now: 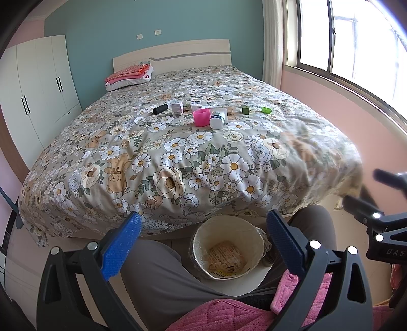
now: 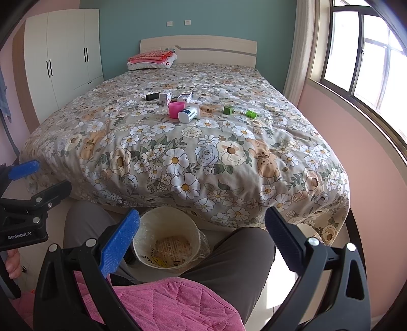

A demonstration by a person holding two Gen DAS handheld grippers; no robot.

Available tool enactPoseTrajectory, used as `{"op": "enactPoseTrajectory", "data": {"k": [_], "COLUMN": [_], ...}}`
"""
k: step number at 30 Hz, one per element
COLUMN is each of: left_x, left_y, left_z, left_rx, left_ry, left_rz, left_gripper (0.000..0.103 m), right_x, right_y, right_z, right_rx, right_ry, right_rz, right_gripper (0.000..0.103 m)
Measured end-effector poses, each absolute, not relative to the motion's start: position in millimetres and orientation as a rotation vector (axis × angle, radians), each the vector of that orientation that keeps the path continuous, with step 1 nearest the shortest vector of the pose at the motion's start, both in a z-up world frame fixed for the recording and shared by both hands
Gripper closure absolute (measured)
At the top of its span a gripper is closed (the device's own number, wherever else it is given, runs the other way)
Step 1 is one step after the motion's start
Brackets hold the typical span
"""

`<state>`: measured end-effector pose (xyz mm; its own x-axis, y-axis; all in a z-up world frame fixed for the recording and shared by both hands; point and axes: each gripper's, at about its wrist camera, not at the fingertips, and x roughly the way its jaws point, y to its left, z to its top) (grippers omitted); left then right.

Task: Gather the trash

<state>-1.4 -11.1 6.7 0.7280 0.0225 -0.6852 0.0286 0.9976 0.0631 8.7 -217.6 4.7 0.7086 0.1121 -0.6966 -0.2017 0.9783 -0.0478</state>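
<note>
Here the bin [image 1: 227, 248] is kept between the knees, below the bed's [image 1: 178, 152] litter; left gripper [image 1: 203, 242] and right gripper [image 2: 202, 239] are held released, empty.

Bedroom, daylight from the window side, both wrist views facing the bed.

Teal back wall [image 2: 142, 15] carries two white wall plates [image 2: 178, 23]; side walls are pink [image 2: 351, 142]. A cream headboard [image 2: 203, 48] stands against the teal wall, and the bed [image 2: 178, 132] is covered by a floral quilt with daisies, roses and bear motifs, reaching down over the foot end. White wardrobe [image 1: 40, 84] with dark vertical handles stands left of the bed. Large dark-framed window [image 2: 361, 56] on the right, strongly overexposed, with a pale curtain [image 2: 302, 51] at its inner edge. Floor is light-coloured, tiling not clearly resolved.
</note>
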Motion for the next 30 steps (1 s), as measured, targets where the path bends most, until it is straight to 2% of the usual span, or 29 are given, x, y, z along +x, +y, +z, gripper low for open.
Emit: {"op": "enactPoseTrajectory", "data": {"k": [30], "left_x": [-3.9], "left_y": [-9.9], "left_z": [8.6], "left_rx": [0.076], "left_ry": [0.749], "left_rz": [-0.006], "left_gripper": [0.003], "right_x": [9.2], "right_y": [-216.5], "right_z": [3.9], "right_rx": [-0.130], "right_ry": [0.763], "right_rz": [0.166], "right_gripper": [0.006]}}
